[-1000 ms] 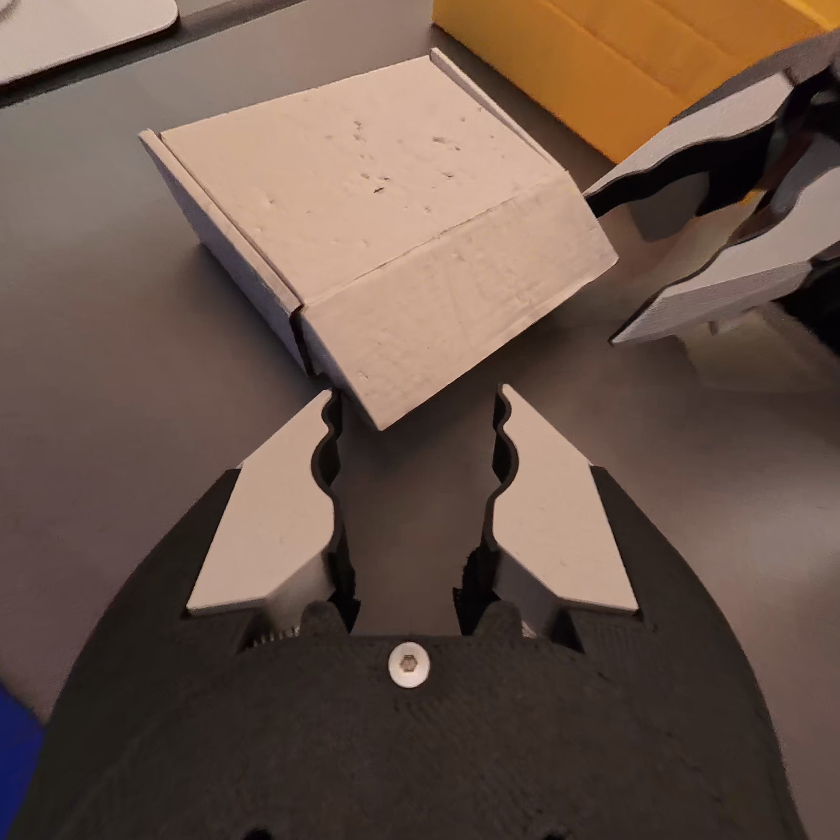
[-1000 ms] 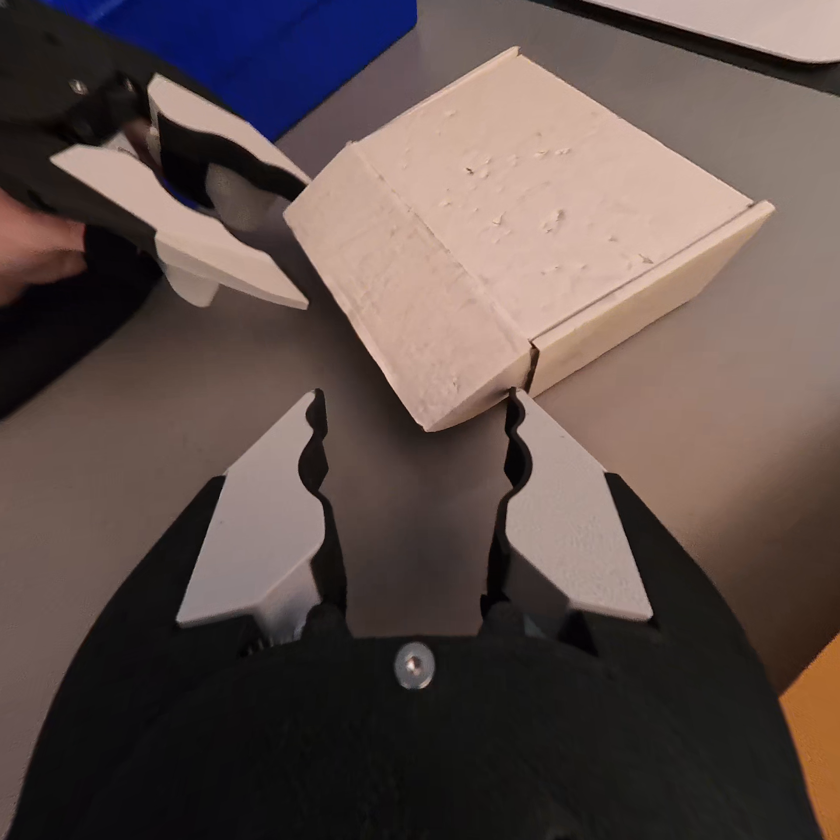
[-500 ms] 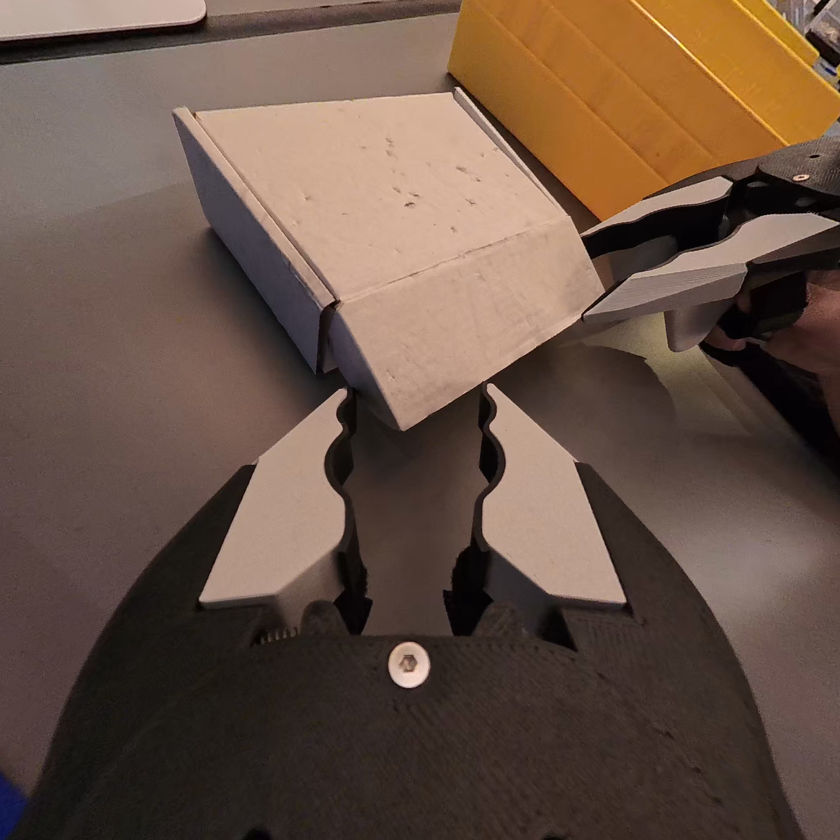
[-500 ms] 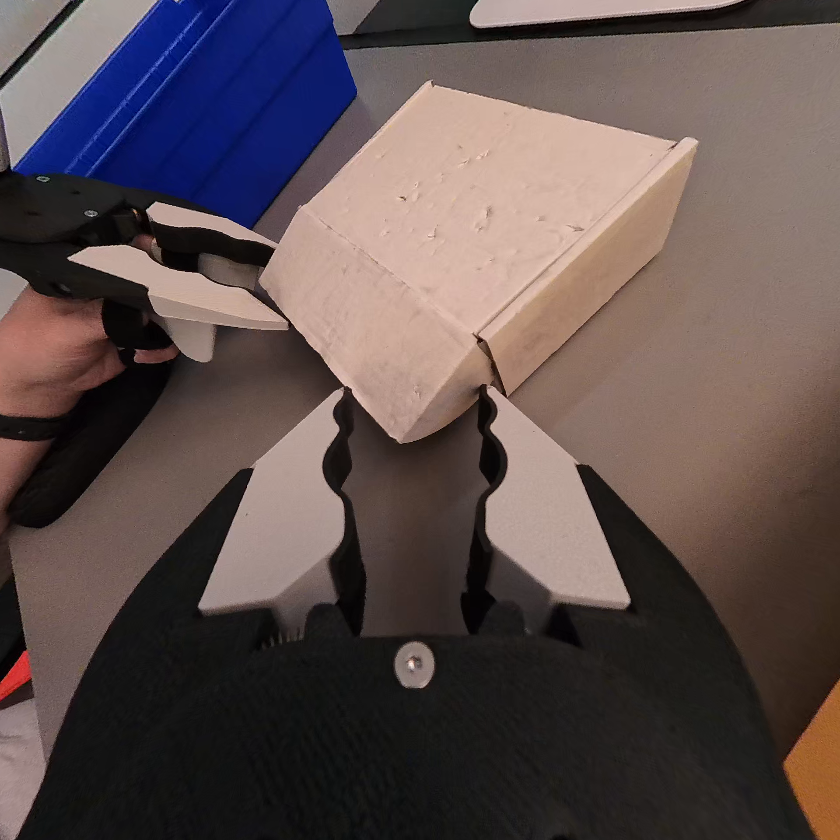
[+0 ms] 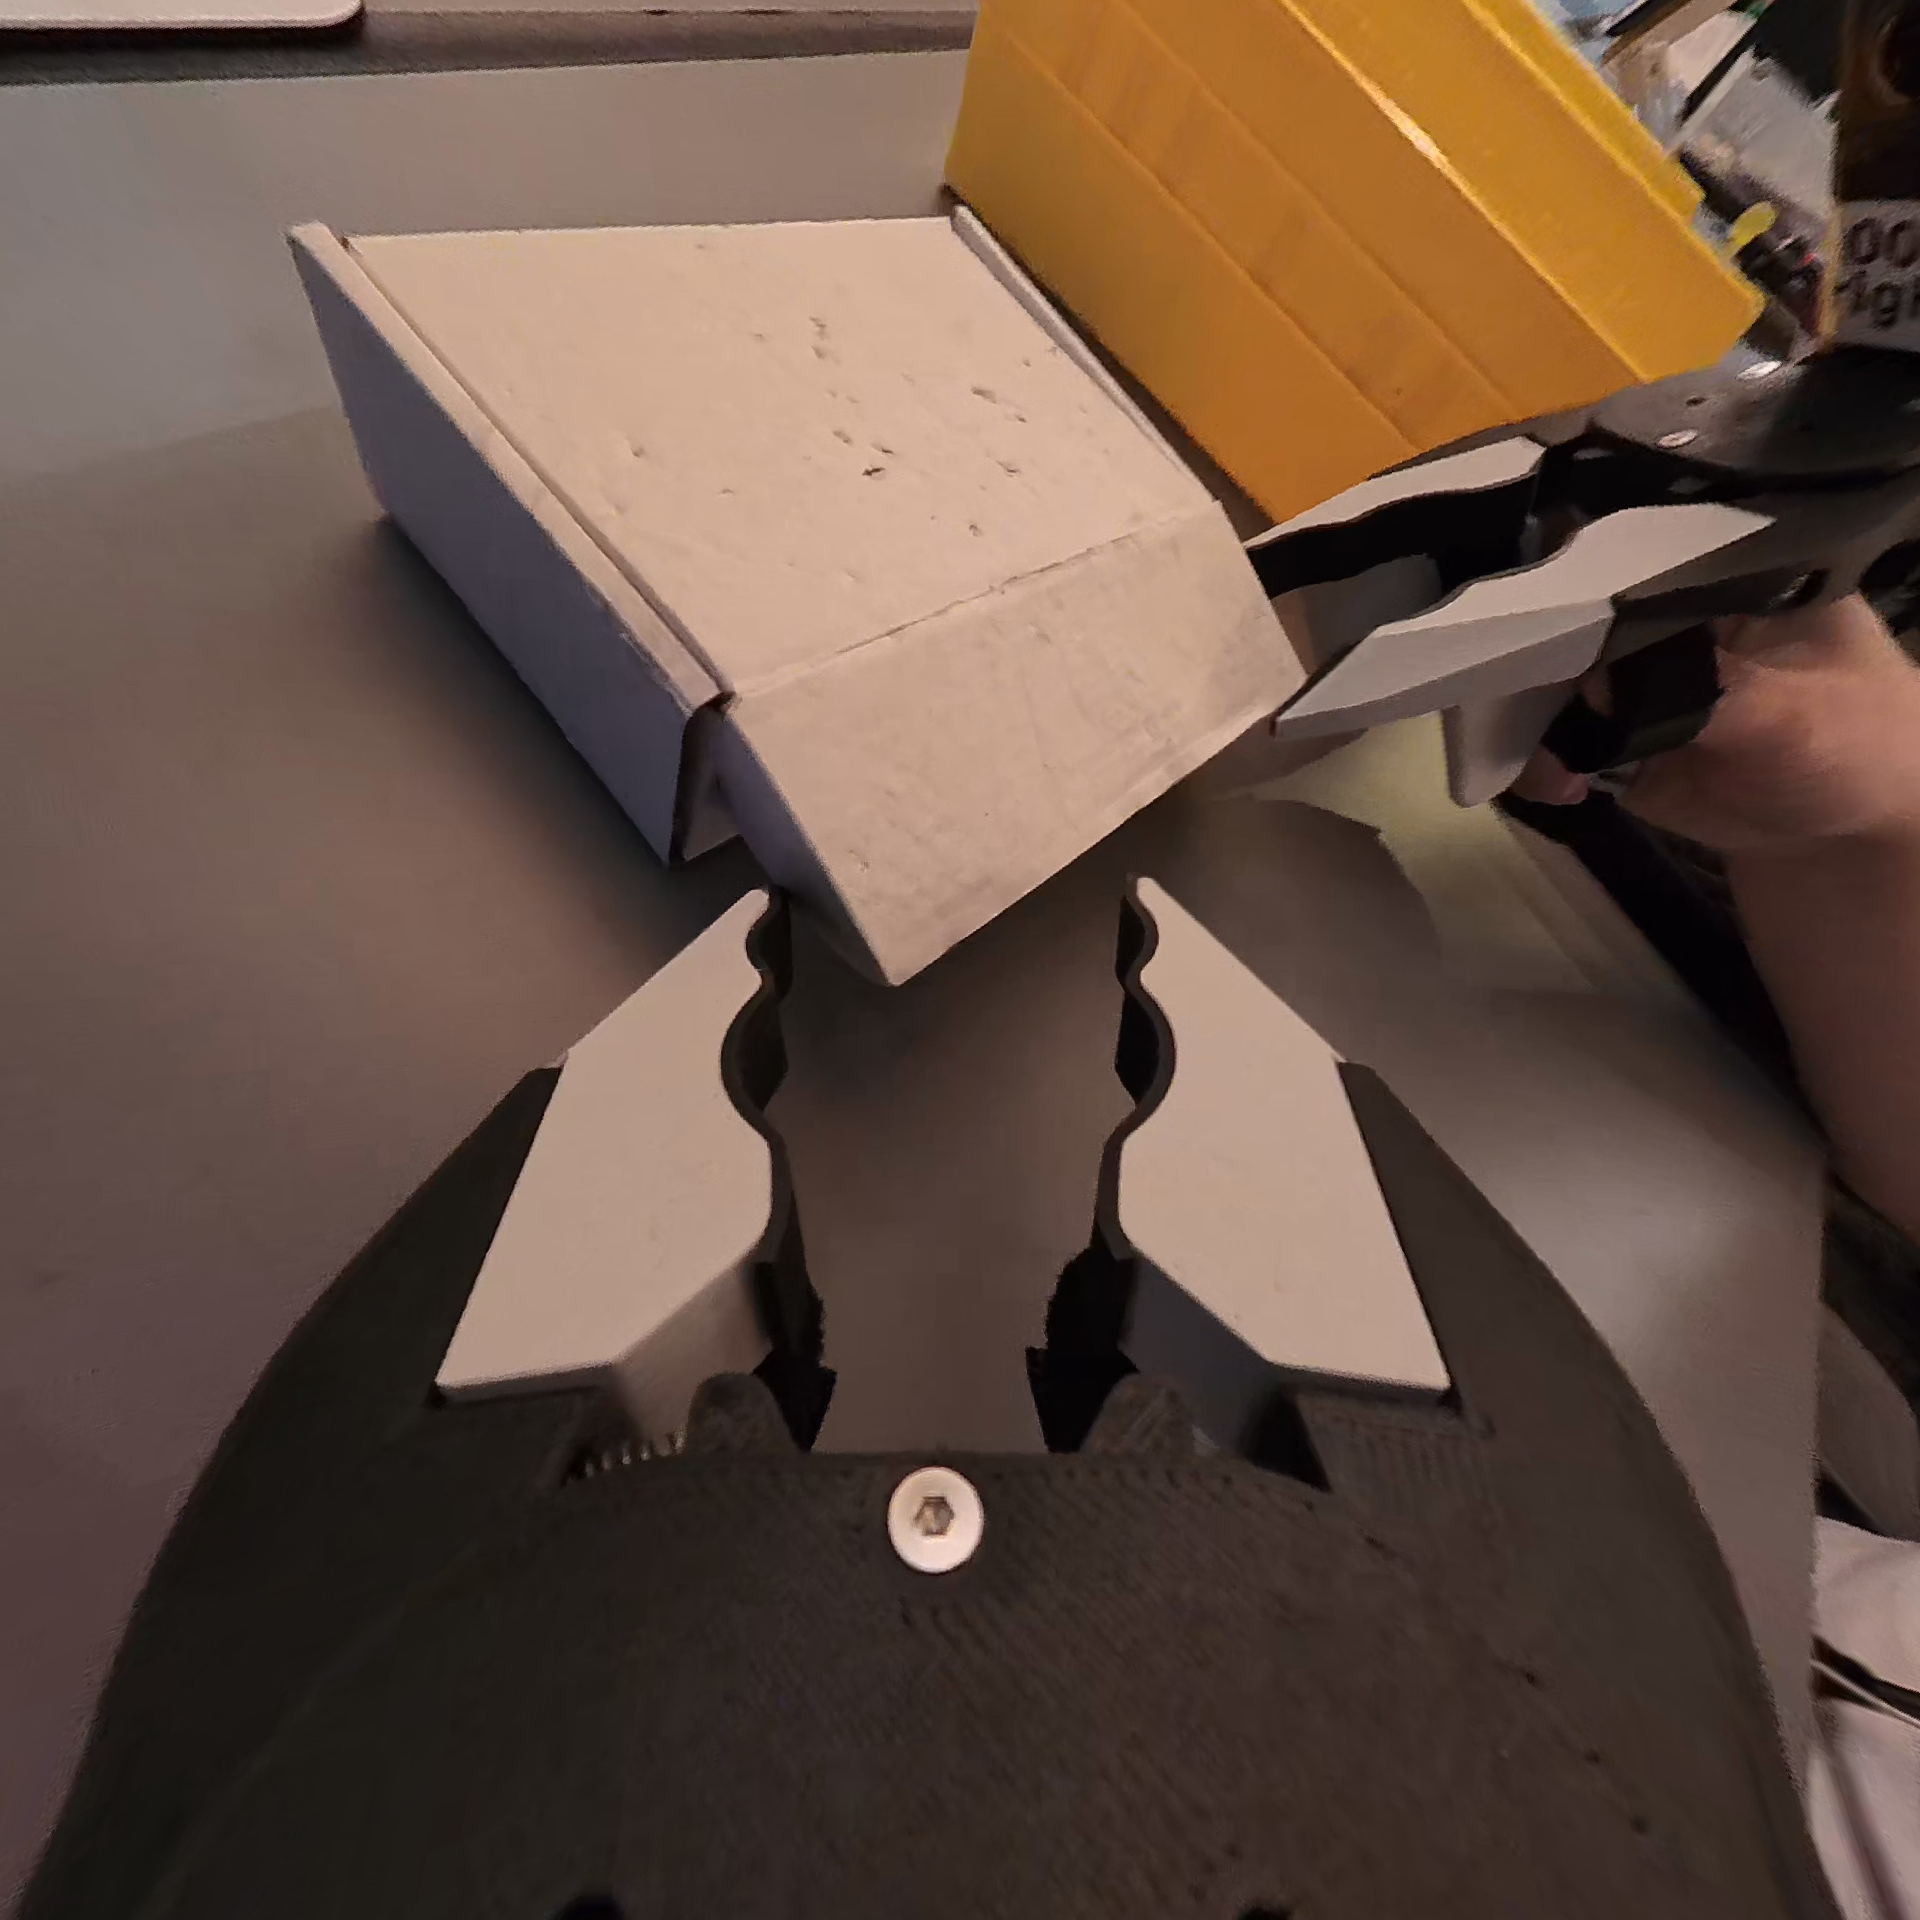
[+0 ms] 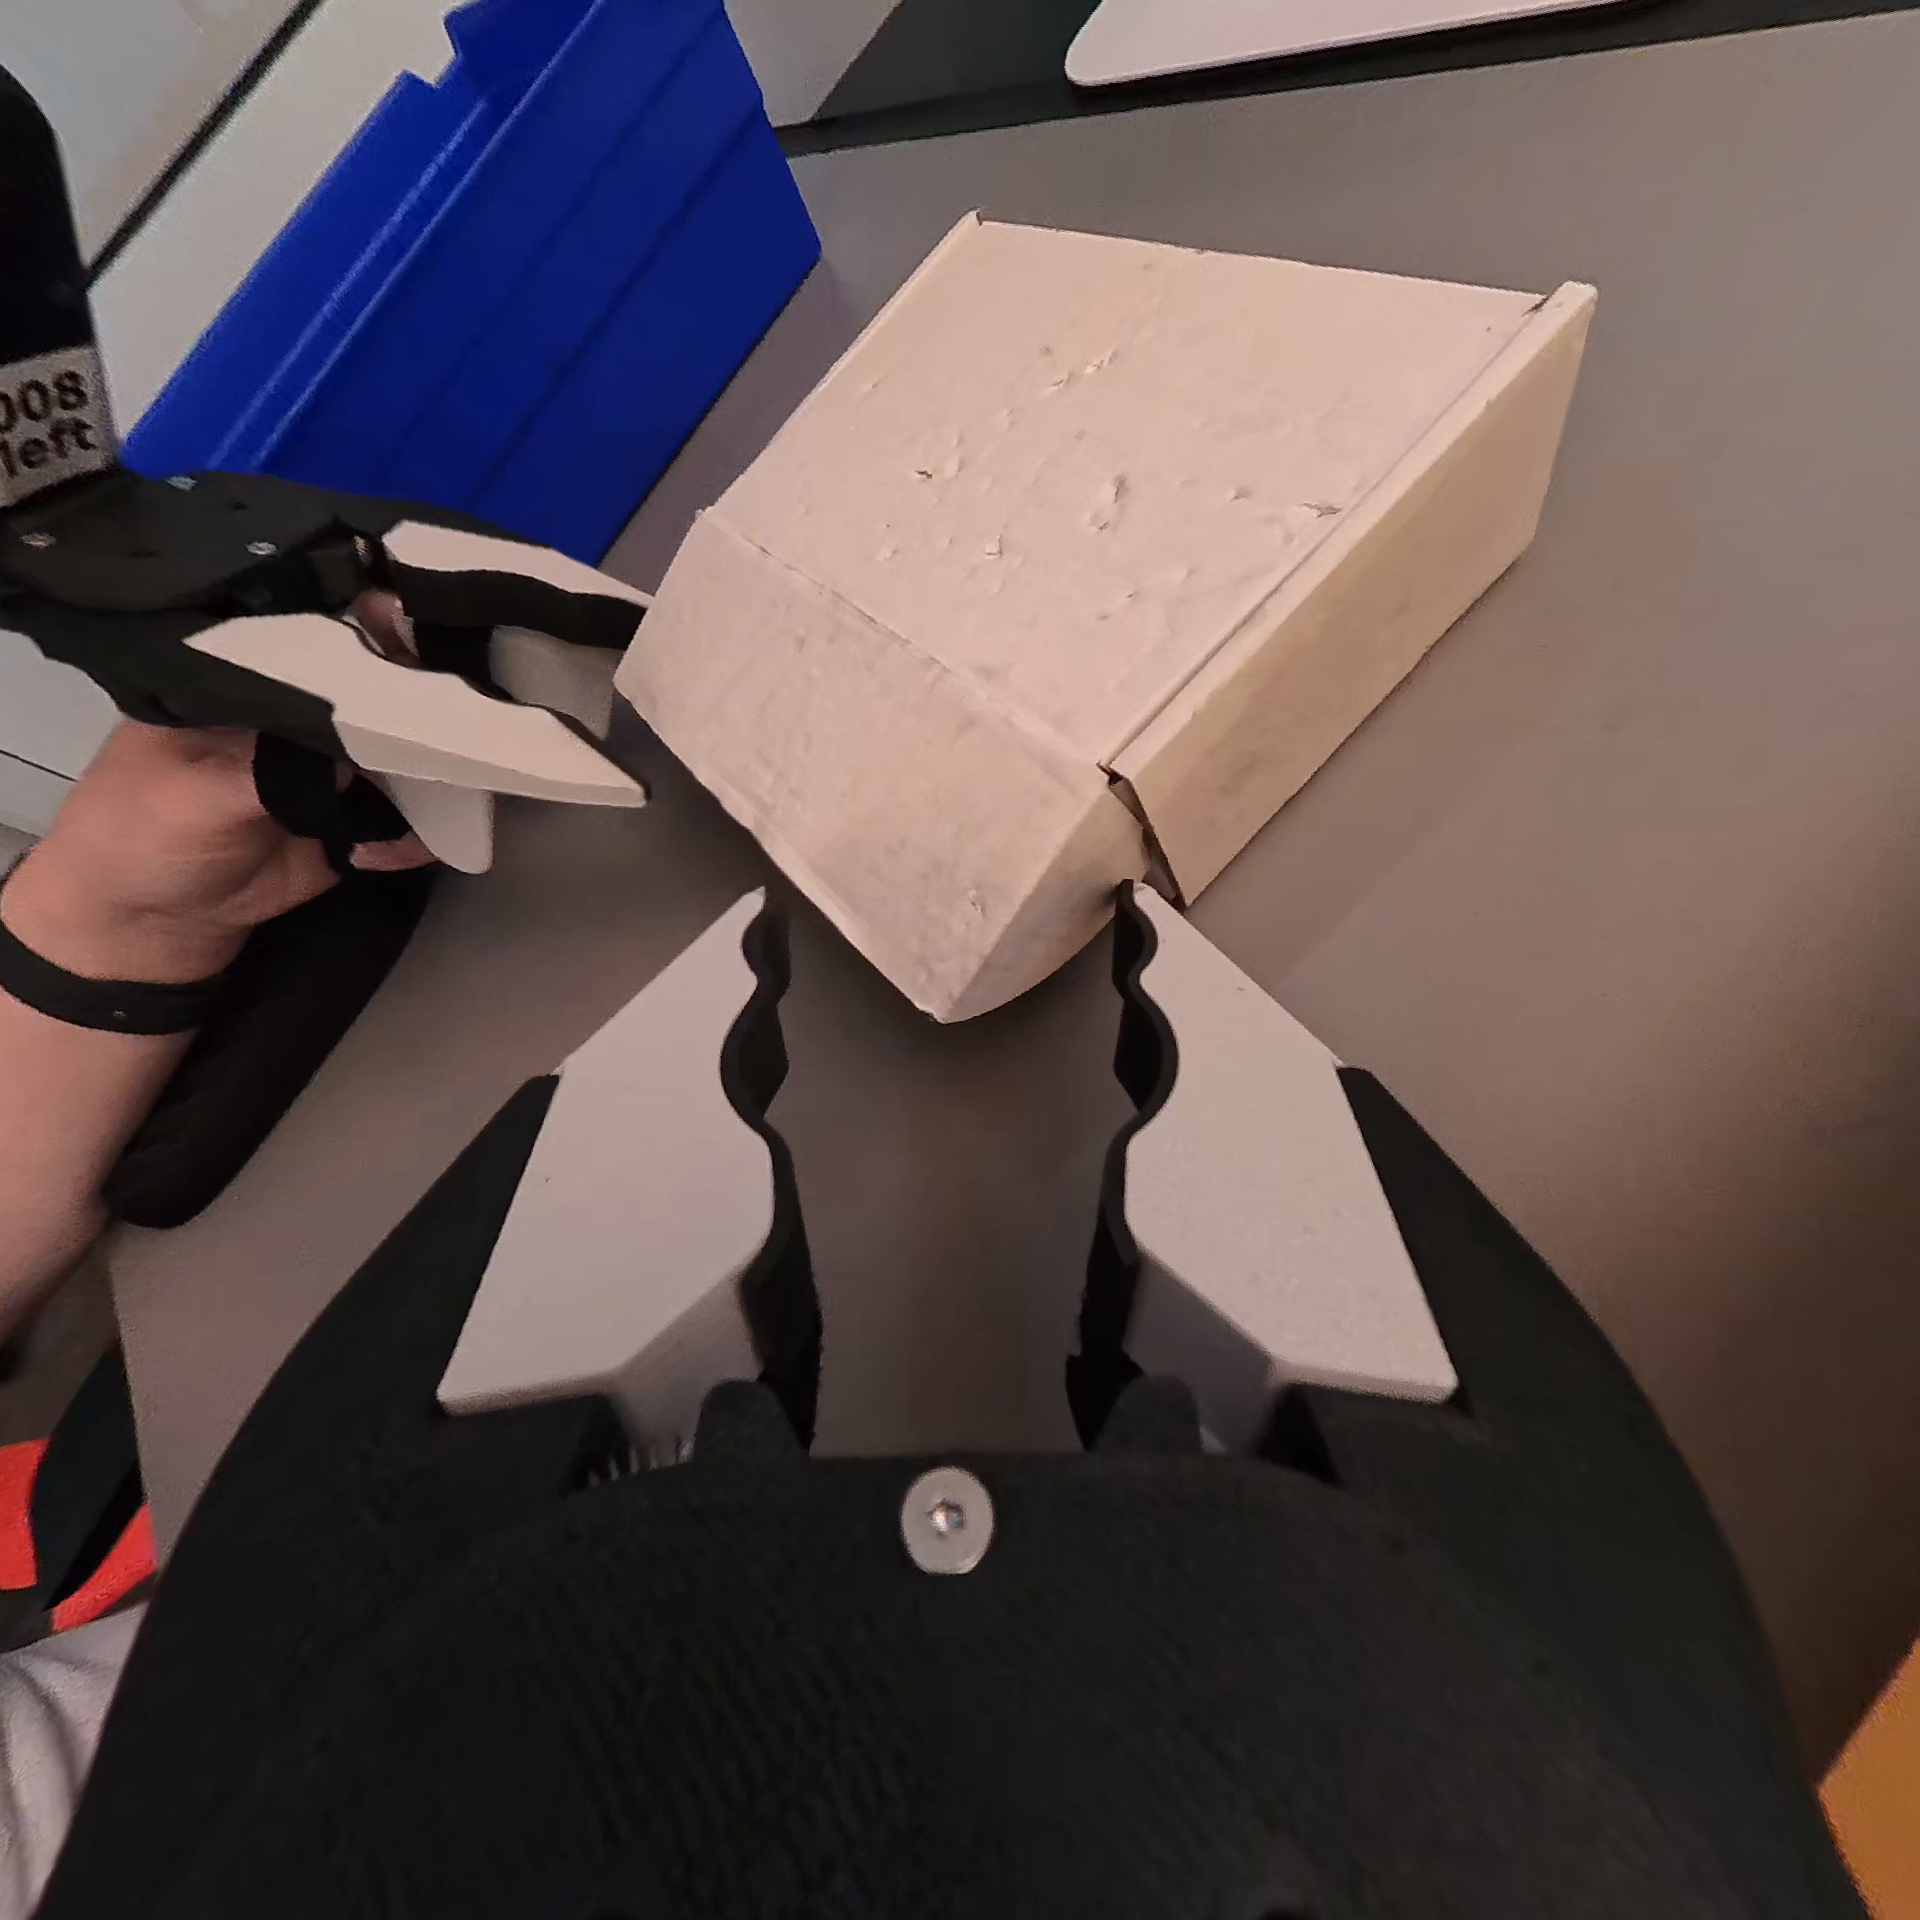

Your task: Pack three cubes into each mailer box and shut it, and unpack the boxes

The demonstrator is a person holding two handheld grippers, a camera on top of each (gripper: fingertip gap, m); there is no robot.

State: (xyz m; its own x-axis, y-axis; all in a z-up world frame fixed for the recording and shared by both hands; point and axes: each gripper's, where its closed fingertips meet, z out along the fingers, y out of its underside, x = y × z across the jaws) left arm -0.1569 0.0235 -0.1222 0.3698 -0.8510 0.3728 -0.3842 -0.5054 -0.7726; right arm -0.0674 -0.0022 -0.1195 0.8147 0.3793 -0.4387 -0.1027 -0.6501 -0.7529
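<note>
A white cardboard mailer box [image 5: 769,457] lies on the grey table with its lid down and its front flap [image 5: 997,758] sticking out at a slant, untucked. It also shows in the right wrist view [image 6: 1091,499]. My left gripper [image 5: 951,904] is open, its tips at the flap's left corner. My right gripper [image 6: 945,909] is open, its tips straddling the flap's right corner [image 6: 956,935]. Each gripper shows in the other's view, at the flap's far end: the right one [image 5: 1455,613] and the left one [image 6: 499,686]. No cubes are in view.
A yellow bin [image 5: 1351,239] stands just behind the box on the right. A blue bin [image 6: 488,301] stands at the left. A flat pale pad [image 6: 1299,31] lies at the table's far edge. A person's hands hold both grippers.
Both grippers have come down and in toward the flap's two corners. The box has not visibly shifted on the table and the flap still sticks out.
</note>
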